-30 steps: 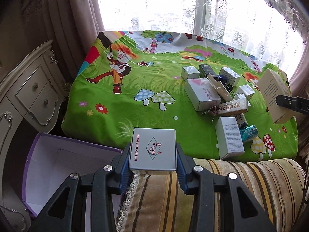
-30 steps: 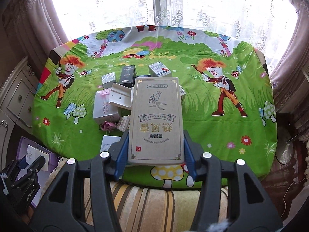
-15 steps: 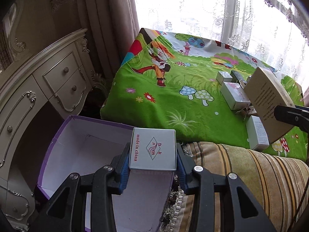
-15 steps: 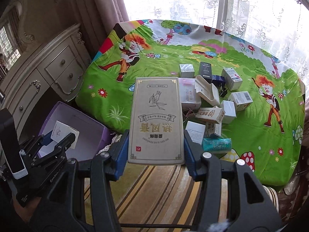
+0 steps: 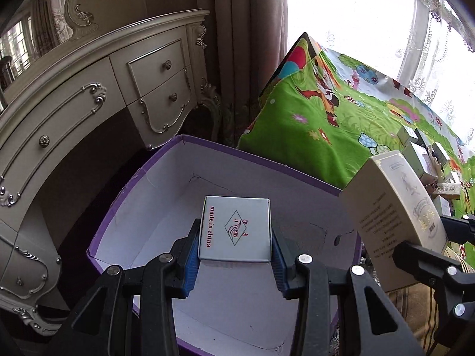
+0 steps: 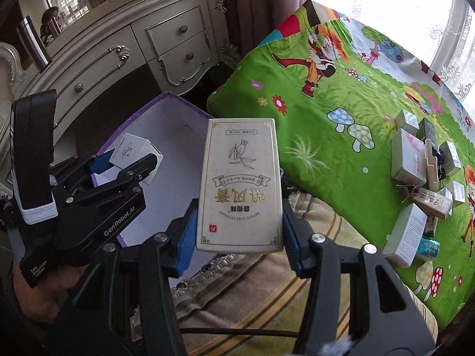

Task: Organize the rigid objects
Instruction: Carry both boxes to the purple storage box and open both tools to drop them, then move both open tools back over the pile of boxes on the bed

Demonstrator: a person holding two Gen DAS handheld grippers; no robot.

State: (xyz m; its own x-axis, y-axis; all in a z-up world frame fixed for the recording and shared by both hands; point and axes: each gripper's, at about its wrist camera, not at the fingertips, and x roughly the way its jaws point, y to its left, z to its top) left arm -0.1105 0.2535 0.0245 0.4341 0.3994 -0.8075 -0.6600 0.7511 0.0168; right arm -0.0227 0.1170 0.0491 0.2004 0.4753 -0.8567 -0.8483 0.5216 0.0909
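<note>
- Left wrist view looks down into the purple storage box (image 5: 261, 166), whose white inside is open to the camera and looks bare.
- Between the blue pads (image 5: 191, 262) of the left gripper (image 5: 236, 262) sits the small white box (image 5: 236, 231) marked "made in china"; both pads press its sides, so the tongs are clamped on it.
- That small box is held over the middle of the purple box's opening, its printed face turned up toward the camera; it does not look to be resting on the floor of the box.
- At the right of the same view the tall cream carton (image 5: 392, 213) leans in over the box's right rim, with black parts of the other tool under it.
- From the right wrist view, the right gripper (image 6: 239, 237) is closed on that cream carton (image 6: 240, 187): the blue pads (image 6: 185, 240) grip its lower sides, and its long body sticks out ahead of the fingers, the print upside down.
- This carton hangs above the striped cushion (image 6: 267, 281), just beside the purple box (image 6: 175, 109), not yet inside it.
- The left tool shows at the left, holding its small box (image 6: 132, 151) over the purple box.
- More small cartons (image 6: 421, 184) lie clustered on the green cartoon cloth (image 6: 311, 124), well apart from both tongs.
- A cream dresser (image 6: 124, 47) stands behind the purple box.
</note>
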